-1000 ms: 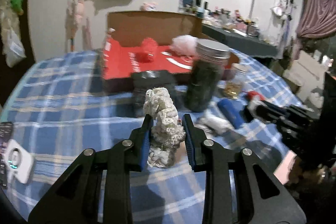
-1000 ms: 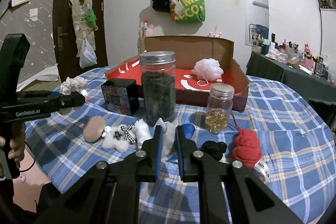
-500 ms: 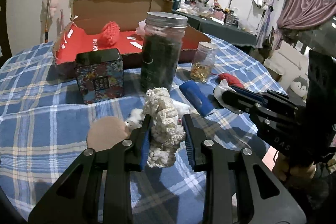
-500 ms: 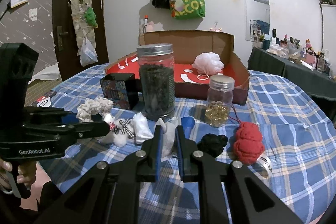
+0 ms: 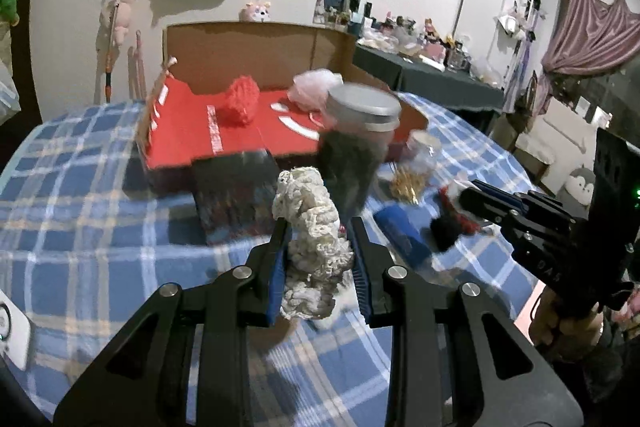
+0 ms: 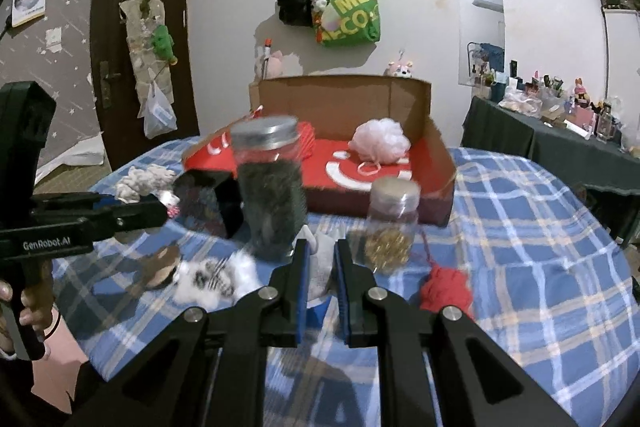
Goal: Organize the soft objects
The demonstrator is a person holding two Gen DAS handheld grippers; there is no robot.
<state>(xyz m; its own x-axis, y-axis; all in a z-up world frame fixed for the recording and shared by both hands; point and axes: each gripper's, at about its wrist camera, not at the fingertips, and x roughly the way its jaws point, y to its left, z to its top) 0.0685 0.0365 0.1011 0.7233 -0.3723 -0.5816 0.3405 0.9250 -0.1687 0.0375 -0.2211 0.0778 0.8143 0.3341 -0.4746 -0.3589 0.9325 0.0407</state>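
My left gripper (image 5: pixel 319 227) is shut on a cream knitted piece (image 5: pixel 312 247), held upright above the blue checked tablecloth; from the right wrist view the same piece (image 6: pixel 140 181) sticks out of the left gripper (image 6: pixel 132 211). Shut on a small white soft piece (image 6: pixel 320 263) is my right gripper (image 6: pixel 321 251), which also shows at the right of the left wrist view (image 5: pixel 476 199). Ahead lies an open cardboard box (image 5: pixel 240 43) with a red floor, holding a red pompom (image 5: pixel 240 105) and a pale bath pouf (image 6: pixel 378 141). A red yarn ball (image 6: pixel 444 285) and a white fluffy toy (image 6: pixel 216 277) lie on the cloth.
A tall dark-filled jar (image 6: pixel 272 187), a small jar of golden beads (image 6: pixel 390 223) and a dark patterned tin (image 6: pixel 208 203) stand in front of the box. A blue object (image 5: pixel 400 239) and a black soft lump (image 5: pixel 444 231) lie nearby. A brown disc (image 6: pixel 160 265) lies at left.
Both grippers have risen a little, each still shut on its piece. The left wrist view now faces the box more squarely, and the brown disc has dropped out of it.
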